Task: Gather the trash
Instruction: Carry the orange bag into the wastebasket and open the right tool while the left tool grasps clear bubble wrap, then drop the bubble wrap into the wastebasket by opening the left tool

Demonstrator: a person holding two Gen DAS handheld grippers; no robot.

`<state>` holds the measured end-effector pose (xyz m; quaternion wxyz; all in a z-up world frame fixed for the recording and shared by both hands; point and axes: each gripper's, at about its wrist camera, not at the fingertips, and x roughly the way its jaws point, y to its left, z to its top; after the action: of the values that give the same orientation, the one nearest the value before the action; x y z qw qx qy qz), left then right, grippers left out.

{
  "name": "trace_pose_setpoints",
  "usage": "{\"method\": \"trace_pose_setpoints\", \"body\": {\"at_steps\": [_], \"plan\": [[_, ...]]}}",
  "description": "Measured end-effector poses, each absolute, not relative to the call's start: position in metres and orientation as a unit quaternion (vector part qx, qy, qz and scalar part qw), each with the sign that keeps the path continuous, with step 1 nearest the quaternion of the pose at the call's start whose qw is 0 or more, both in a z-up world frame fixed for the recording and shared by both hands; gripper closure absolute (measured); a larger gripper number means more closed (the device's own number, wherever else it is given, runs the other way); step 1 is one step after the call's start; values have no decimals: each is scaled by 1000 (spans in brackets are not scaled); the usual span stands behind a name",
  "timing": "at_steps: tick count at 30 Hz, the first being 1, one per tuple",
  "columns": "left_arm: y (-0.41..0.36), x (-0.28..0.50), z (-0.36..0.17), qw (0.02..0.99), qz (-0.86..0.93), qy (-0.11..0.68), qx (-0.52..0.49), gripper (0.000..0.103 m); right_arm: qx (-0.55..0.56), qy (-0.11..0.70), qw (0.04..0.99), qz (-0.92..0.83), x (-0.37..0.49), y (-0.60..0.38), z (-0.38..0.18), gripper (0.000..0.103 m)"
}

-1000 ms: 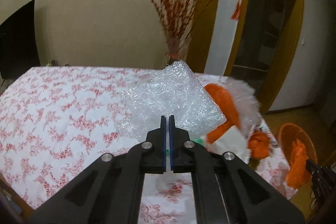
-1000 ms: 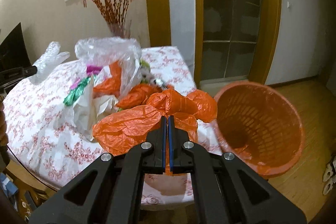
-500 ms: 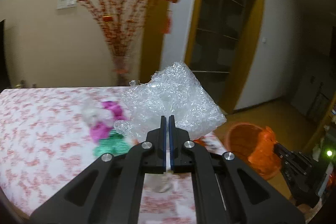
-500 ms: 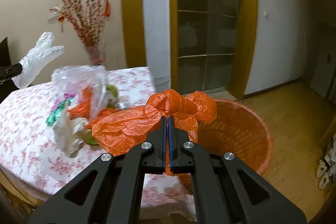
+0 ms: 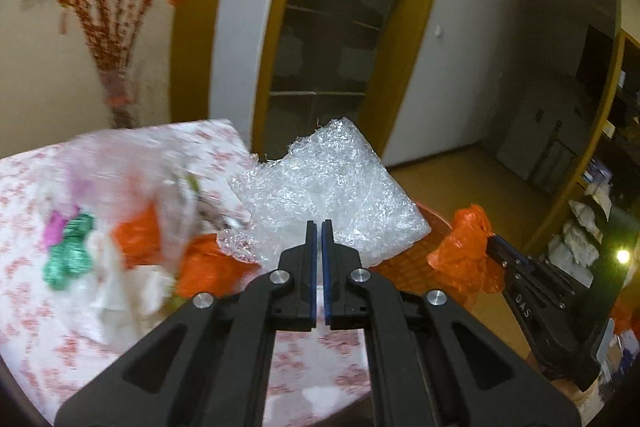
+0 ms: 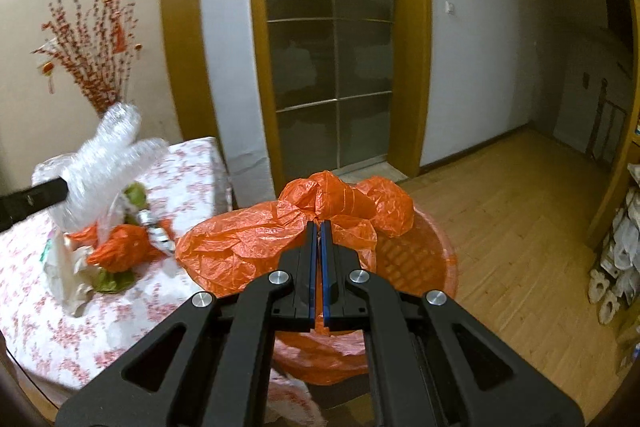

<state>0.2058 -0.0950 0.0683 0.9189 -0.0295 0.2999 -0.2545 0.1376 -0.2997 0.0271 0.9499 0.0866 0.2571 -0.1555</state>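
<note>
My left gripper (image 5: 318, 227) is shut on a crumpled sheet of clear bubble wrap (image 5: 336, 187) and holds it in the air past the table's right edge. My right gripper (image 6: 318, 227) is shut on a crumpled orange plastic bag (image 6: 280, 239) and holds it over the orange mesh waste basket (image 6: 420, 259) on the floor. The right gripper with the orange bag also shows in the left wrist view (image 5: 468, 251). The bubble wrap also shows in the right wrist view (image 6: 108, 151). The basket rim (image 5: 408, 263) is partly hidden behind the bubble wrap.
A table with a red-flowered white cloth (image 6: 132, 307) carries a pile of trash: an orange bag (image 6: 124, 247), white paper (image 6: 64, 275), a green scrap (image 5: 68, 259) and a clear bag. A vase of red branches (image 6: 96, 59) stands behind. Wooden floor (image 6: 520, 227) lies to the right.
Both grippers have swung right, away from the table. The orange bag has moved from over the table's edge to above the basket. The bubble wrap has moved toward the basket.
</note>
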Motion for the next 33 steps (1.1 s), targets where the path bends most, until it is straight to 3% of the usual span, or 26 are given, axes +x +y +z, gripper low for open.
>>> {"method": "trace_pose_setpoints", "body": {"at_steps": [14, 17, 18, 20, 22, 24, 27, 33], "plan": [[-177, 236, 20, 885, -303, 352, -22, 98, 118, 249, 944, -180, 153, -340, 20, 102], [-184, 244, 9, 880, -303, 365, -24, 94, 126, 251, 943, -179, 155, -349, 16, 101], [-185, 246, 5, 878, -303, 369, -25, 86, 126, 255, 942, -180, 155, -351, 14, 100], [-185, 248, 0, 879, -295, 374, -23, 72, 127, 259, 940, -182, 155, -353, 12, 91], [-179, 250, -4, 882, -283, 376, -22, 69, 127, 258, 940, -186, 151, -353, 11, 71], [-170, 248, -2, 884, -275, 377, -22, 66, 122, 256, 940, -192, 144, -350, 11, 64], [-154, 242, 0, 894, -255, 369, -19, 55, 121, 257, 939, -192, 142, -349, 12, 57], [-115, 224, 6, 915, -214, 343, 2, 48, 116, 260, 942, -179, 145, -336, 17, 56]]}}
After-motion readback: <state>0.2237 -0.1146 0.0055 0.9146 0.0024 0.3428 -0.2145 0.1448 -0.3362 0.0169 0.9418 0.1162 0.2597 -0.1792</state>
